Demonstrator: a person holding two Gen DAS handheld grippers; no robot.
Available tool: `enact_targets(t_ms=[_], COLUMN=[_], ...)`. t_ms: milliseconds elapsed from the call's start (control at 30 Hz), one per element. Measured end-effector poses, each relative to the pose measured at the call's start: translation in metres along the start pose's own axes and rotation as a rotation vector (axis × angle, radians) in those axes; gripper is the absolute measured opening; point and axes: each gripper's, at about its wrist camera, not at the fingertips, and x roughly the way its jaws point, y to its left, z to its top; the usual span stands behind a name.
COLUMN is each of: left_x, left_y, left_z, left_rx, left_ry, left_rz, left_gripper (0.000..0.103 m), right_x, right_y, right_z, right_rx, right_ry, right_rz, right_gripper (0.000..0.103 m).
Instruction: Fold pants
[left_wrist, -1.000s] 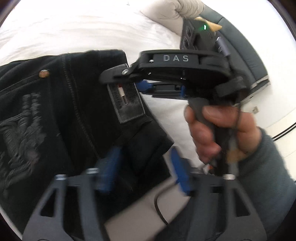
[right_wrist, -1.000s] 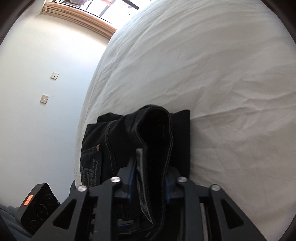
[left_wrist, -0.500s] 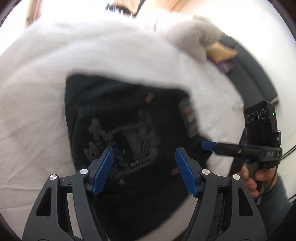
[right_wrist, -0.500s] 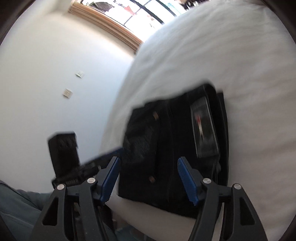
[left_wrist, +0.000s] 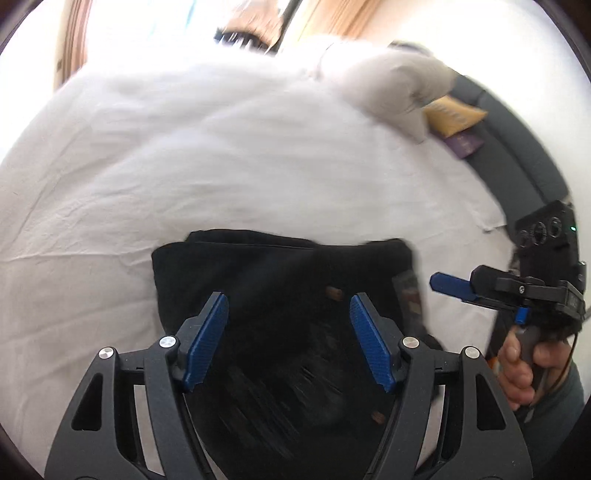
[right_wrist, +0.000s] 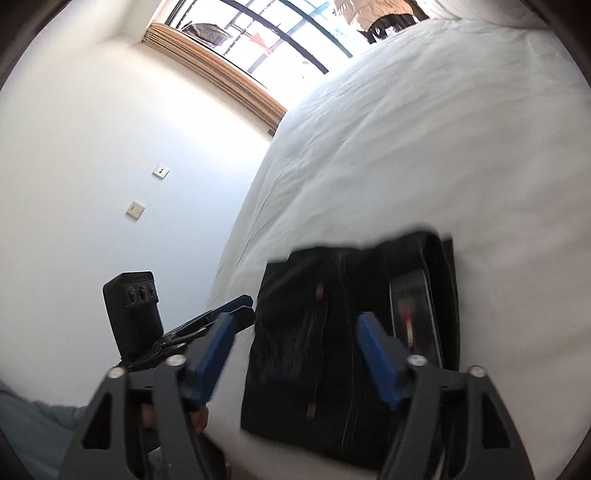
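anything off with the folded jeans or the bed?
Nothing stands out. Black jeans lie folded in a compact stack near the edge of the white bed; left tongs open, right tongs opening, both empty.

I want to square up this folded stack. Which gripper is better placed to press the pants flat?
Probably left: the left gripper hangs open over the pants, while the right gripper, jaws opening and empty, sits off their edge.

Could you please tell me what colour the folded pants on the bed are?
Black; the folded pants show best in the right wrist view.
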Motion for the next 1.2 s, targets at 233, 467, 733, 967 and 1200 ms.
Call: enact_targets(t_ms=[233,467,733,967,1200], left_x=[0.031,-0.042,-0.017,0.008,0.009], left_y=[0.0,0.027,0.049,0.049,0.032], left_z=[-0.008,-0.038,-0.081,-0.071,-0.068], left_rx=[0.09,-0.061,-0.185,-0.209,-0.151], left_ry=[0.016,-0.085,0.105,0.155,0.162], left_rz=[0.054,0.068,-0.008,-0.041,-0.013], left_gripper=[0.067,0.068,0.068,0.068,0.044], right_x=[0.033,-0.044,-0.034,-0.019,-0.003], right_y=[-0.069,-0.05,-0.09,-0.108,-0.091], right_z=[-0.001,-0.03,-0.055,-0.049,-0.041], right_rx=[0.181,0.103,0.194,0.258,0.185], right_ry=[0.009,-0.019,0.094,0.129,0.221], right_rz=[-0.098,-0.211,-0.24,-0.166,-0.23], right_gripper=[0.064,0.079,0.079,0.079,0.042])
